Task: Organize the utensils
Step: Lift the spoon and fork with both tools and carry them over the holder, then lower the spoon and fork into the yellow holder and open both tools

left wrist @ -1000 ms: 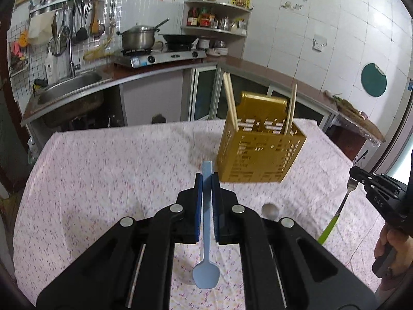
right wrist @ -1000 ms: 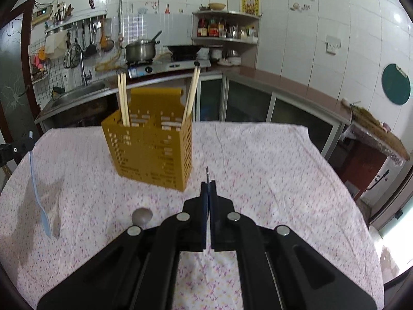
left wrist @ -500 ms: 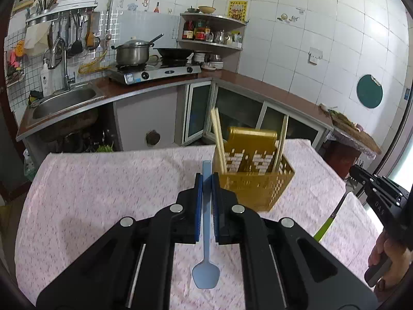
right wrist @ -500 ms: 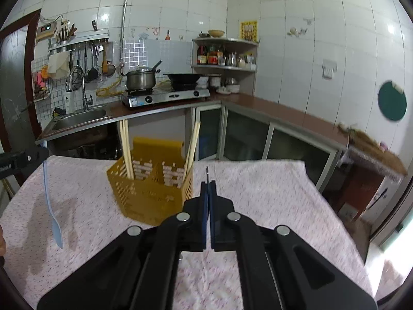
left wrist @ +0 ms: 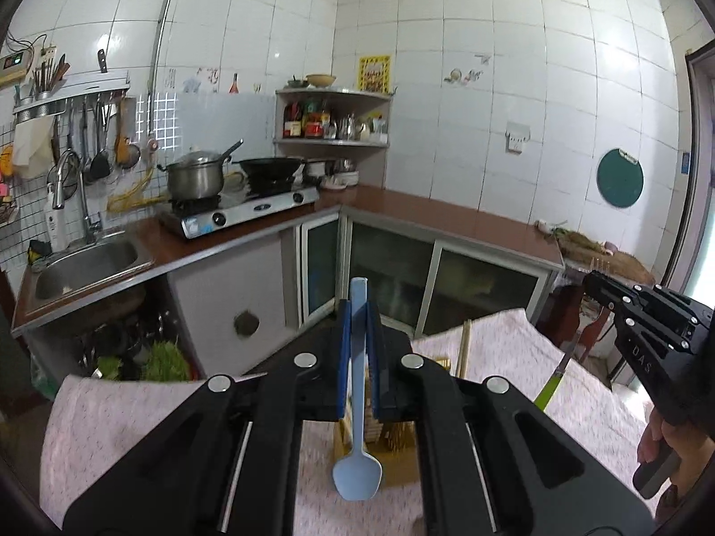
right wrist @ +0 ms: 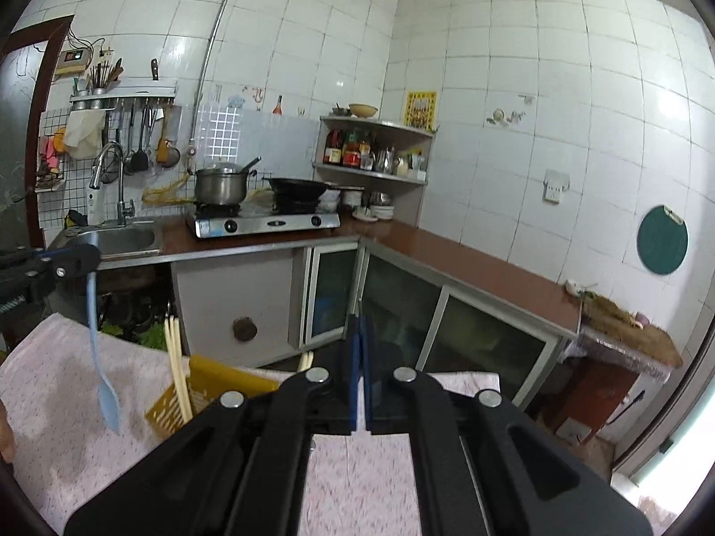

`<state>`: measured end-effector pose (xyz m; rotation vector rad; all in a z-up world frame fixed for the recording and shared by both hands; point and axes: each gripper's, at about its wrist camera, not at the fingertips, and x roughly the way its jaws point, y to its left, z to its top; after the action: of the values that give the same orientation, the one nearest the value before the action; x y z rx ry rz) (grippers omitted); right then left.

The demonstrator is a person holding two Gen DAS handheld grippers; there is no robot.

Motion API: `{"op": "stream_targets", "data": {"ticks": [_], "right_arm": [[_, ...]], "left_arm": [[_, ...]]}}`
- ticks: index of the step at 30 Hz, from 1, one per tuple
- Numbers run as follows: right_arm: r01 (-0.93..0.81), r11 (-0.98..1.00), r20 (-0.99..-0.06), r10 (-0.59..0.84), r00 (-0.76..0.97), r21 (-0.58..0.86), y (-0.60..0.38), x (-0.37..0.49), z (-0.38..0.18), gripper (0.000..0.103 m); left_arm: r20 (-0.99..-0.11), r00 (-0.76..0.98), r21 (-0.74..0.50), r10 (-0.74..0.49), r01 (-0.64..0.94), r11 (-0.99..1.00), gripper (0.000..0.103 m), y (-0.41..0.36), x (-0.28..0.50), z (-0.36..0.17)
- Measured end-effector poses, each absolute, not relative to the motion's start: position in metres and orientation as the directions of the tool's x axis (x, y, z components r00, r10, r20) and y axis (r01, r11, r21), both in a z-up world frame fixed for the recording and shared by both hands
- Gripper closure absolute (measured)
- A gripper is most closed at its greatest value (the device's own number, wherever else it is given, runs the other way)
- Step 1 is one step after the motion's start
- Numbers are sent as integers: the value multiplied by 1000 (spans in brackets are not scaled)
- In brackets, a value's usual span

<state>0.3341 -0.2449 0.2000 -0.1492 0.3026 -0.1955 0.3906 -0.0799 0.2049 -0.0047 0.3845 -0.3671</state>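
1. Left gripper [left wrist: 357, 339]: lower centre of the left wrist view, jaws closed on the handle of a pale blue spoon [left wrist: 357, 469]. The spoon hangs bowl-down between the blue pads, its handle tip rising above them. The same spoon shows at the left edge of the right wrist view, dangling over the cloth.
2. Right gripper [right wrist: 360, 370]: lower centre of the right wrist view, jaws closed to a thin slit. From the left wrist view, right edge, it holds a fork with a green handle [left wrist: 552, 386], hanging downward; the fork's head is hidden at the jaws.
3. Yellow slotted utensil basket [right wrist: 178, 406]: lower left of the right wrist view, on the table, partly hidden behind the gripper body. Pale chopsticks [right wrist: 176, 366] stand in its left side; another pair shows just at its right.
4. Table with pink patterned cloth [right wrist: 58, 402]: bottom of both views.
5. A person's hand [left wrist: 670, 451]: lower right of the left wrist view, gripping the right gripper's handle.
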Motion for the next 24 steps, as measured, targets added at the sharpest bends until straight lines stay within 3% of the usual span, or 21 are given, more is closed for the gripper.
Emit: {"op": "stream_targets", "data": {"ticks": [8,24], "right_arm": [[149,969,-266,-199,943,-198,-239,369,186,102],[11,991,-408,-64,911,-131,-229,392,112,101]], "left_arm": [[-322,868,-54,-379,383,922,98,-103,428,192],[-453,808,-97,-378,377,921,97,-96,449,112]]}}
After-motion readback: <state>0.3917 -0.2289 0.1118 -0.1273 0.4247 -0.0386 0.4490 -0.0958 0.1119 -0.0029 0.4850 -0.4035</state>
